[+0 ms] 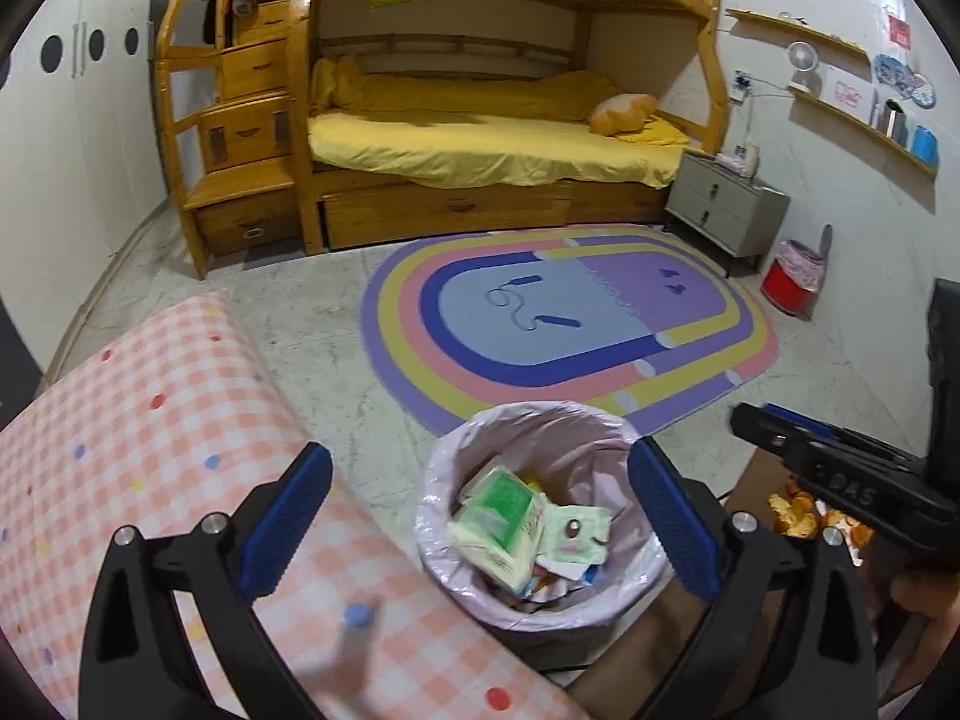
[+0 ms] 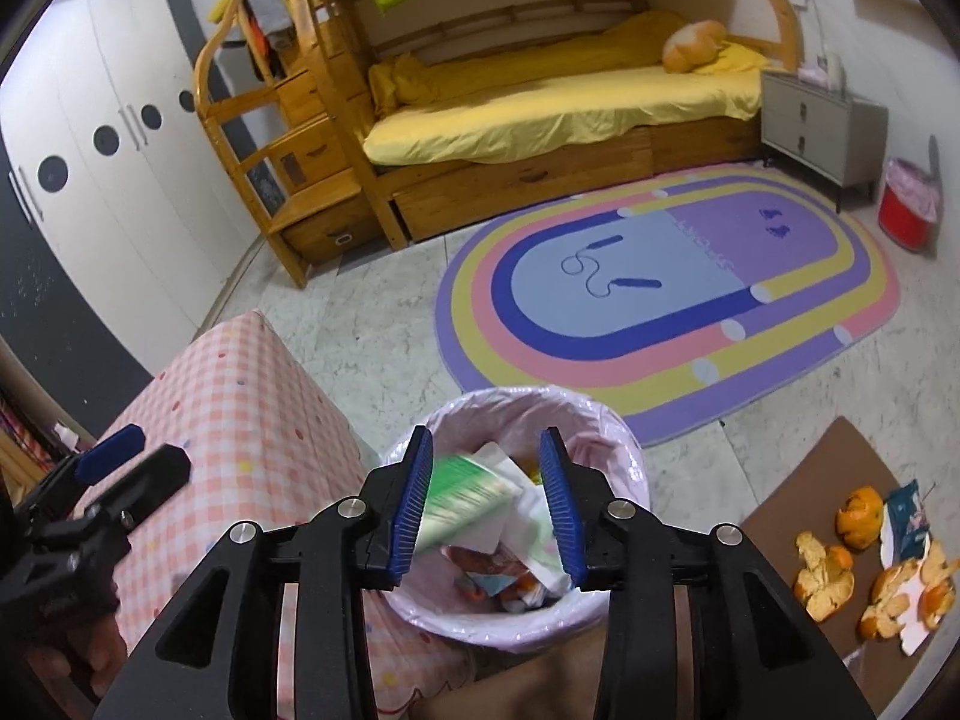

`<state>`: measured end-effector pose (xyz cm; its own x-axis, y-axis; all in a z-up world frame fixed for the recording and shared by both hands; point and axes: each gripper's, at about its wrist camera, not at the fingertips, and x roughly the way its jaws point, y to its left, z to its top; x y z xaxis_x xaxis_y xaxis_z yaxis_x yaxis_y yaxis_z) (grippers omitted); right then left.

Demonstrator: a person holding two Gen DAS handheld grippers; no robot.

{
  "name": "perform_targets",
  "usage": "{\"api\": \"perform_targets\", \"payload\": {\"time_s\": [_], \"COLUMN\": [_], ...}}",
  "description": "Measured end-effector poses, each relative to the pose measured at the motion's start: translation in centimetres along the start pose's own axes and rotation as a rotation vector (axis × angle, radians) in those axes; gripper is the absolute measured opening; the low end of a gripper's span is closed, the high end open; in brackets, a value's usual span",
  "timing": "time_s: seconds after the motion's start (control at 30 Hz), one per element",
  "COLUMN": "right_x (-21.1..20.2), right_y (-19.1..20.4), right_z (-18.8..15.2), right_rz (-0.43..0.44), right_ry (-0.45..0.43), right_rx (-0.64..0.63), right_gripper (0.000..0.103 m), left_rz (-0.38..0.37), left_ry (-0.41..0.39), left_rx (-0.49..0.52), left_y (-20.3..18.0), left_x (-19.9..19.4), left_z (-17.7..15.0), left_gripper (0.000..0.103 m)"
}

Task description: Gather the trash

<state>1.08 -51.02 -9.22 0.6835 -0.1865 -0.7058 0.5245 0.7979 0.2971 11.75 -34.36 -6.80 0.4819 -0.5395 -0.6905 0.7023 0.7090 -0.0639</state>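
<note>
A small bin with a pink liner (image 1: 540, 411) (image 2: 624, 438) stands on the floor, holding paper and wrappers. A green and white packet (image 1: 501, 507) (image 2: 462, 498) lies on top of them, blurred in the right wrist view. My left gripper (image 1: 477, 456) hangs above the bin, its jaws wide apart with nothing between them. My right gripper (image 2: 486, 441) is also over the bin, jaws partly apart, the pads not pressing on the packet. Orange peels (image 2: 828, 576) (image 1: 795, 513) and a torn wrapper (image 2: 906, 516) lie on a brown board (image 2: 828, 462) to the right.
A surface covered in pink checked cloth (image 1: 150, 420) (image 2: 252, 396) adjoins the bin on the left. Beyond lie a striped oval rug (image 1: 570, 318), a wooden bunk bed (image 1: 480, 138), a grey nightstand (image 1: 726, 204) and a red bin (image 1: 792, 276).
</note>
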Motion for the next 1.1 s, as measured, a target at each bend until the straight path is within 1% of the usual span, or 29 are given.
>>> {"api": "perform_targets", "payload": {"time_s": [0.07,0.13,0.17,0.27,0.3,0.33,0.4,0.5,0.57,0.63,0.8,0.83,0.87,0.93,1.1], "right_x": [-0.9,-2.2,-2.7,-4.6,-5.3,-6.0,-7.3,-8.6,-9.5,-10.5,-13.4,-14.1,-14.5,-15.7,-18.2], "right_y": [0.2,0.7,1.0,2.5,3.2,4.1,5.9,8.4,10.6,12.1,15.9,17.0,17.6,19.0,20.8], "right_z": [-0.3,-0.7,-0.9,-1.4,-1.7,-2.0,-2.7,-3.6,-4.5,-5.0,-6.6,-7.1,-7.3,-7.9,-9.0], "right_rz": [0.007,0.01,0.015,0.045,0.057,0.069,0.093,0.103,0.1,0.105,0.167,0.181,0.188,0.196,0.197], "right_ry": [0.002,-0.004,-0.006,-0.004,-0.003,0.0,0.005,0.013,0.038,0.033,0.035,0.037,0.035,0.018,-0.024], "right_rx": [-0.003,-0.02,-0.029,-0.065,-0.081,-0.1,-0.144,-0.208,-0.27,-0.311,-0.371,-0.4,-0.416,-0.455,-0.512], "right_gripper": [0.041,0.048,0.049,0.06,0.067,0.078,0.09,0.092,0.093,0.093,0.093,0.093,0.093,0.093,0.093], "left_rz": [0.021,0.065,0.073,0.12,0.141,0.16,0.202,0.24,0.251,0.259,0.283,0.287,0.301,0.355,0.455], "left_ry": [0.009,0.024,0.026,0.037,0.041,0.047,0.051,0.049,0.058,0.069,0.068,0.064,0.059,0.055,0.047], "left_rx": [-0.013,-0.025,-0.027,-0.047,-0.049,-0.049,-0.058,-0.095,-0.124,-0.154,-0.22,-0.23,-0.238,-0.256,-0.337], "left_y": [0.6,1.2,1.5,2.8,3.2,3.6,4.6,6.2,7.1,8.1,9.8,9.9,10.0,10.4,12.0], "left_x": [-0.7,-1.7,-2.1,-4.2,-5.0,-5.6,-7.6,-10.4,-12.1,-13.9,-19.5,-20.5,-21.6,-23.9,-28.3], "left_z": [-0.3,-1.0,-1.1,-2.1,-2.5,-2.8,-3.7,-5.0,-5.9,-6.8,-9.3,-9.8,-10.3,-11.3,-13.6], "left_gripper": [0.096,0.096,0.096,0.096,0.096,0.096,0.096,0.096,0.096,0.096,0.096,0.096,0.096,0.096,0.096]}}
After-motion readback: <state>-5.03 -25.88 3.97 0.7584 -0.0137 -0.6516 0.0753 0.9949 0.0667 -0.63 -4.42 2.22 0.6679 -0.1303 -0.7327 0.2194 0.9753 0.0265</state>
